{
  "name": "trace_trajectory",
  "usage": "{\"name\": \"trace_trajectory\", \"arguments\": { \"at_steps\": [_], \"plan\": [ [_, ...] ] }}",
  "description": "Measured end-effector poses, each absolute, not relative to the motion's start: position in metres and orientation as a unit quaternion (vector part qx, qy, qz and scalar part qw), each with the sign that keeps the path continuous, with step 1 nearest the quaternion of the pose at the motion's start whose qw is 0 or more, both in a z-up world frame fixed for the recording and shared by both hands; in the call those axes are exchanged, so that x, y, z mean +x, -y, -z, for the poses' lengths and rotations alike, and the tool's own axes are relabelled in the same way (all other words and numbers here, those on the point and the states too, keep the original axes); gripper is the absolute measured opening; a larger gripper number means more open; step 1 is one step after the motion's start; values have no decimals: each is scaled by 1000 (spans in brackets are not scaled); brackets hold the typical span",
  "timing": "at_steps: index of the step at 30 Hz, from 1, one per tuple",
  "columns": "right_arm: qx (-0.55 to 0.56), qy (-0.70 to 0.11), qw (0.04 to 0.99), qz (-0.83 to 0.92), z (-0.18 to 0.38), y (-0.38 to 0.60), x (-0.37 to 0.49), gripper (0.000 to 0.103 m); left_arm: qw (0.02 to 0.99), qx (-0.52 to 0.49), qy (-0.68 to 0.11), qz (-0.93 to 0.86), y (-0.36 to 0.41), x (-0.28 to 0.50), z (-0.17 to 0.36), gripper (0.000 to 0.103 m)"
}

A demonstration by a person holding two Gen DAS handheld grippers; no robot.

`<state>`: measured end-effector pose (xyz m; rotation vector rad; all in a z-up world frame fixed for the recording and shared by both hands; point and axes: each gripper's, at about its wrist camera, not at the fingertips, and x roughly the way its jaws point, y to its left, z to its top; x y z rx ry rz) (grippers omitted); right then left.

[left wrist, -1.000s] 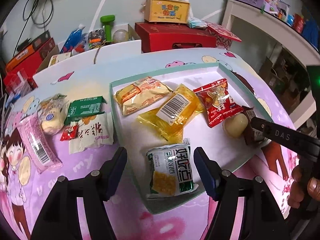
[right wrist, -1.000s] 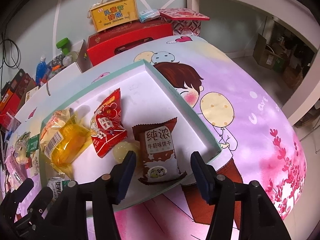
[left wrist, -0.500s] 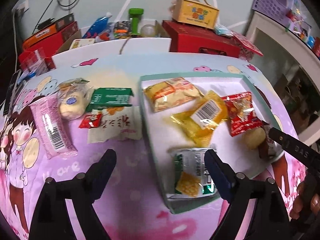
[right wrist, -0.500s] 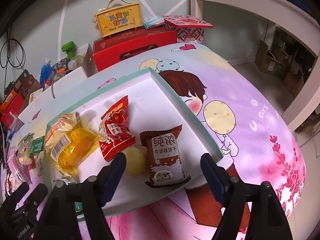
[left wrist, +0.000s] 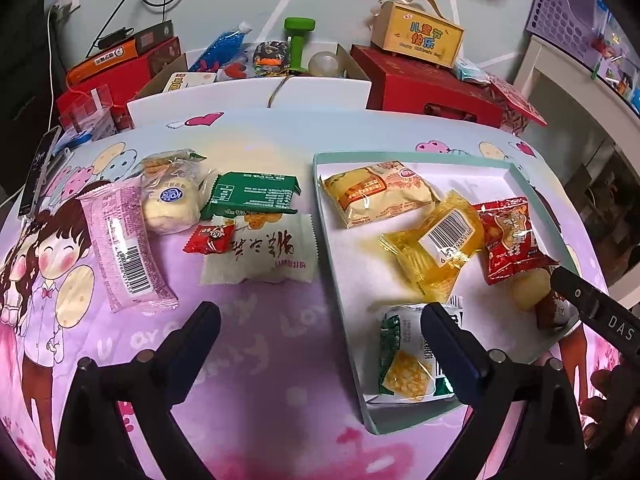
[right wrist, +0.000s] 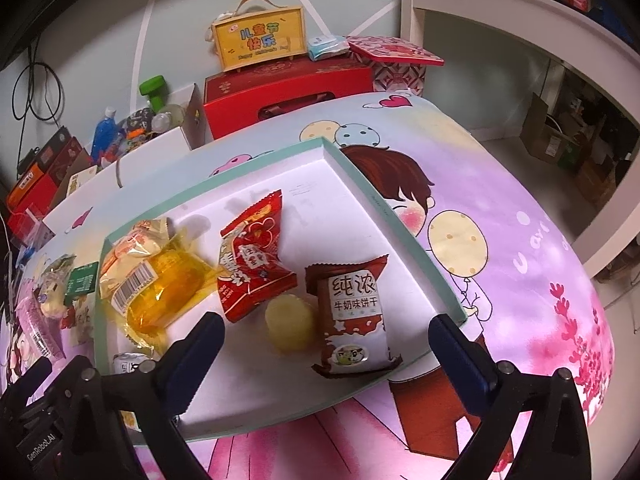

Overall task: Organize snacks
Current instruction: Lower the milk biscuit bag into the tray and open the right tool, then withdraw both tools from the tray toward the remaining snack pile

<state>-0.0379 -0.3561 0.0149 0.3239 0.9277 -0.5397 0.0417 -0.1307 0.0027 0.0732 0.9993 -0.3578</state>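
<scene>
A: Item one, what is obscured?
B: Left tongs, jaws wide, holding nothing, over the worktop. The right-hand finger covers part of the green-and-white packet in the near corner of the tray. The right tongs, seen from the left camera, cross over the brown biscuit packet, so little of it shows there. A hand at the lower right edge is too dark and cropped to describe.

A: Item two, right tongs?
B: Right tongs, jaws wide, empty, low over the near tray edge. Between the fingers, in the tray: brown biscuit packet, with a pale round sweet touching its left side.

A: Further in the tray?
B: Red packet, overlapping the sweet; clear yellow packet with barcode; orange-and-white bread packet at the far left corner.

A: Outside the tray?
B: On the worktop, left of it: pink packet, white packet with script, small red sweet resting on its corner, round bun in clear wrap, green packet.

A: Beyond the worktop?
B: Red box, yellow carry box on top. The clutter to the left is too small to list.
</scene>
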Motion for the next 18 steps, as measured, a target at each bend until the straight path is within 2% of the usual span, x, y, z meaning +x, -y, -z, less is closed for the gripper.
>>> {"name": "trace_trajectory", "arguments": {
  "at_steps": [18],
  "plan": [
    [138, -427, 871, 200, -28, 315, -25, 103, 855, 21, -496, 146, 110, 49, 1, 100]
  ]
}}
